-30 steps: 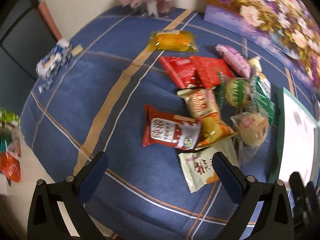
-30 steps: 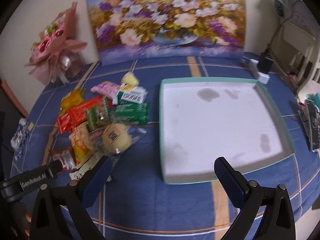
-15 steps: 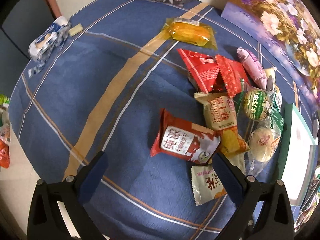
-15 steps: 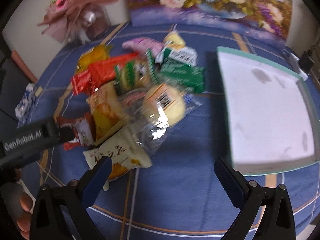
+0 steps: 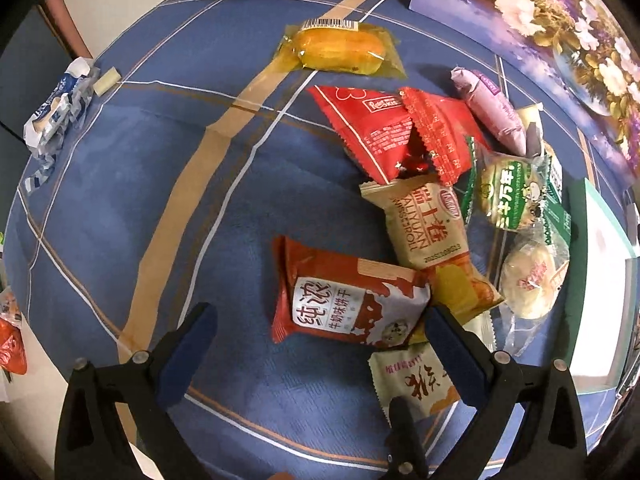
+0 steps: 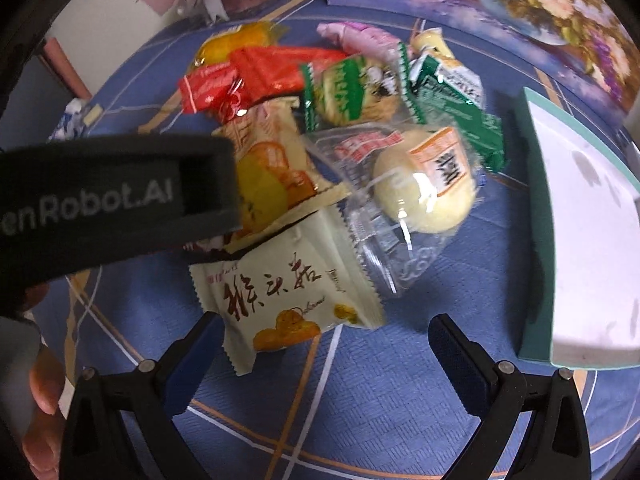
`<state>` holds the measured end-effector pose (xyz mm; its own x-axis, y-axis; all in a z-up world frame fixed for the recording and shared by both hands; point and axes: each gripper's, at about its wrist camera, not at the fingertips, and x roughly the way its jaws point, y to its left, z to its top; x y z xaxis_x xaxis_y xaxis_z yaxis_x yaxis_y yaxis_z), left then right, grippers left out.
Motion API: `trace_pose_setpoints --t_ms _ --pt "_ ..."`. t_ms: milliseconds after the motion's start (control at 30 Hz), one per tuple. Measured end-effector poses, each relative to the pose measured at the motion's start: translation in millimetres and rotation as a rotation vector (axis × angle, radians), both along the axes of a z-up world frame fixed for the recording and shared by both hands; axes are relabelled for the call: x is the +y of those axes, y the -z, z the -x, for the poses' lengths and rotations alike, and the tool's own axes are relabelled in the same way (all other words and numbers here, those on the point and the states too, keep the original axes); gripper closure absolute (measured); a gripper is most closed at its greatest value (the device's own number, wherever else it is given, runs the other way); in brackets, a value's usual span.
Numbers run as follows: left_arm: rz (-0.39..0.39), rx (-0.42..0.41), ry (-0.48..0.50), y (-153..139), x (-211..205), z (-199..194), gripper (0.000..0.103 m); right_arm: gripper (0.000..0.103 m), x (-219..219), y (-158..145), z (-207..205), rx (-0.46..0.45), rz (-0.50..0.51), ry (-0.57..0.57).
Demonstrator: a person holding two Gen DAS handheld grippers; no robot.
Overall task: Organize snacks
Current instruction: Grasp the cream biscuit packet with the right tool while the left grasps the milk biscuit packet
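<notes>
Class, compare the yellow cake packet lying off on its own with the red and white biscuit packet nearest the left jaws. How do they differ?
The yellow cake packet is see-through, showing the cake; the biscuit packet is opaque with printed writing. The cake packet lies apart from the heap; the biscuit packet touches other snacks. Both lie flat on the blue cloth, unopened.

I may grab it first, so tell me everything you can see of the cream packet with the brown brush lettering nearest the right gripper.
The cream packet is a flat, sealed pillow pouch of matte-looking film with zigzag-cut ends, large brown brush characters and a picture of golden pieces near one end. It lies flat on the blue tablecloth, skewed, just ahead of the open right gripper and untouched by it. Its far edge is tucked under the yellow-orange packet, and the clear wrapper of the round bun seems to meet its far corner.
</notes>
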<state>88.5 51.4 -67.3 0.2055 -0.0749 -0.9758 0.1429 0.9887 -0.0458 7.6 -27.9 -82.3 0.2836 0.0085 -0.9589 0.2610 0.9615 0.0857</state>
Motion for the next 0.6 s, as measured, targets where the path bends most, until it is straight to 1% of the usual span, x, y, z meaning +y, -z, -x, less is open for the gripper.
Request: trace_pose_setpoints --t_ms 67,100,133,200,267,300,333,367,433,500,600 --pt "0.005 0.005 0.006 4.4 1.4 -5.6 0.007 0.0 2.7 4.7 -4.4 0.005 0.004 -0.007" --pt "0.011 0.008 0.008 5.7 1.6 -7.3 0.013 0.0 4.9 8.7 -10.2 0.008 0.005 -0.009" --pt "0.019 0.01 0.009 7.5 2.3 -9.9 0.016 0.0 9.8 13.5 -16.6 0.007 0.008 -0.01" --pt "0.029 0.006 0.009 9.7 3.6 -9.6 0.019 0.0 14.0 19.3 -21.4 0.003 0.005 -0.01" --pt "0.037 -0.002 0.013 9.0 4.3 -8.0 0.025 0.0 16.7 22.4 -24.5 -0.003 0.007 -0.01" --pt "0.044 -0.003 0.015 8.7 4.3 -8.2 0.03 0.0 12.4 22.7 -27.6 0.001 0.006 -0.01" --pt "0.047 -0.005 0.016 6.1 2.4 -5.7 0.033 0.0 13.3 23.9 -28.5 0.002 0.006 -0.009" --pt "0.045 -0.01 0.02 5.5 1.5 -6.2 0.033 0.0 13.5 23.8 -28.8 0.002 0.006 -0.009" --pt "0.043 -0.017 0.027 9.3 -0.3 -5.8 0.039 0.004 11.5 21.1 -27.3 -0.002 0.003 -0.012" --pt "0.044 -0.023 0.03 2.1 -2.9 0.8 0.042 0.012 12.2 19.6 -26.2 -0.009 0.0 -0.013" --pt "0.045 -0.024 0.03 1.9 -3.5 0.0 0.042 0.021 14.6 18.7 -29.0 -0.017 -0.003 -0.016"
